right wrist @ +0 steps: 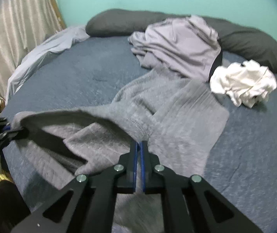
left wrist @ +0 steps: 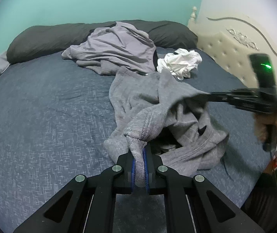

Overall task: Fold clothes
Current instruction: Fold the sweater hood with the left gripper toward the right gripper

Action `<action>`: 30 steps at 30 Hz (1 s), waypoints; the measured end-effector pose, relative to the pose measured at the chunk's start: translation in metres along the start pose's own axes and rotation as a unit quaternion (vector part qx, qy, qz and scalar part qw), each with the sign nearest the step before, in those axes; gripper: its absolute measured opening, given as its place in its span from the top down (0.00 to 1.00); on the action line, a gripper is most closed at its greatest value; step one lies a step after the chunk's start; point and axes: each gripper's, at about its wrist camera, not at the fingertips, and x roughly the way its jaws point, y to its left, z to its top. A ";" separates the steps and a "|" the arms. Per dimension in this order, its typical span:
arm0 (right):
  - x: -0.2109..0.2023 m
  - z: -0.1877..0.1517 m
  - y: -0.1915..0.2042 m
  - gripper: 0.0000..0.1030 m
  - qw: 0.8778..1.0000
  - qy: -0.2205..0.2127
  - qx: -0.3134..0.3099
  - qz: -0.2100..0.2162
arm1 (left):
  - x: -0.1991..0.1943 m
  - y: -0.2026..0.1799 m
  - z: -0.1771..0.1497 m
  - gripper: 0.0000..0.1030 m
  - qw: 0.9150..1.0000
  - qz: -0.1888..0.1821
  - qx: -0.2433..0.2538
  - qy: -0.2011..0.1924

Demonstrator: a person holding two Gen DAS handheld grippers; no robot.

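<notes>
Both grippers pinch the grey sweatpants [left wrist: 138, 101] on the bed [left wrist: 41, 106]: left gripper [left wrist: 140, 155] fingers clamp the ribbed waistband's near fold; right gripper [right wrist: 139, 145] fingers, pressed together, grip its right-hand edge.

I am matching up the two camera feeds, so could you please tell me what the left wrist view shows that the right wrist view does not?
Only the left wrist view shows the cream headboard and the hand holding the right gripper. Only the right wrist view shows the curtain and the pale sheet. Both show the grey sweatpants pinched by both grippers, the left gripper, the lilac garment, the white garment, the dark pillow and the blue bed.
</notes>
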 end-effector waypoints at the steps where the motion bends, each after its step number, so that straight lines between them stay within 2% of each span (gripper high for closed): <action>1: -0.008 -0.001 -0.003 0.98 1.000 -0.007 -0.001 0.001 | 0.000 0.001 0.001 0.93 1.000 -0.001 -0.005 -0.002; 6: -0.047 -0.007 -0.017 0.98 1.000 -0.023 -0.011 0.005 | -0.001 0.003 0.010 0.93 1.000 -0.007 -0.027 -0.014; 10: -0.064 -0.015 -0.026 0.99 1.000 -0.020 -0.011 0.014 | -0.003 -0.007 0.017 0.93 1.000 -0.007 -0.017 -0.018; 16: -0.067 -0.041 -0.033 0.99 0.999 0.018 -0.027 0.028 | -0.003 -0.016 0.023 0.93 1.000 -0.003 -0.002 -0.020; 19: -0.070 -0.044 -0.044 0.99 0.999 0.006 0.001 0.039 | -0.004 -0.019 0.024 0.93 1.000 -0.007 0.000 -0.021; 22: -0.069 -0.032 -0.045 0.98 0.999 -0.005 0.020 0.049 | -0.006 -0.024 0.026 0.93 1.000 -0.010 0.010 -0.023; 23: -0.068 -0.027 -0.043 0.96 0.998 -0.007 0.020 0.052 | -0.007 -0.026 0.027 0.93 1.000 -0.011 0.014 -0.023; 25: -0.066 -0.015 -0.036 0.85 0.998 -0.012 0.010 0.054 | -0.007 -0.027 0.028 0.93 0.999 -0.014 0.019 -0.023; 26: -0.063 -0.009 -0.031 0.73 0.998 -0.014 0.001 0.053 | -0.007 -0.028 0.028 0.93 0.999 -0.014 0.020 -0.022; 27: -0.060 -0.002 -0.023 0.66 0.999 -0.014 -0.009 0.050 | -0.006 -0.028 0.029 0.93 0.999 -0.016 0.019 -0.023; 30: -0.047 0.014 0.000 0.65 0.998 -0.007 -0.047 0.046 | -0.006 -0.028 0.031 0.93 0.999 -0.022 0.016 -0.025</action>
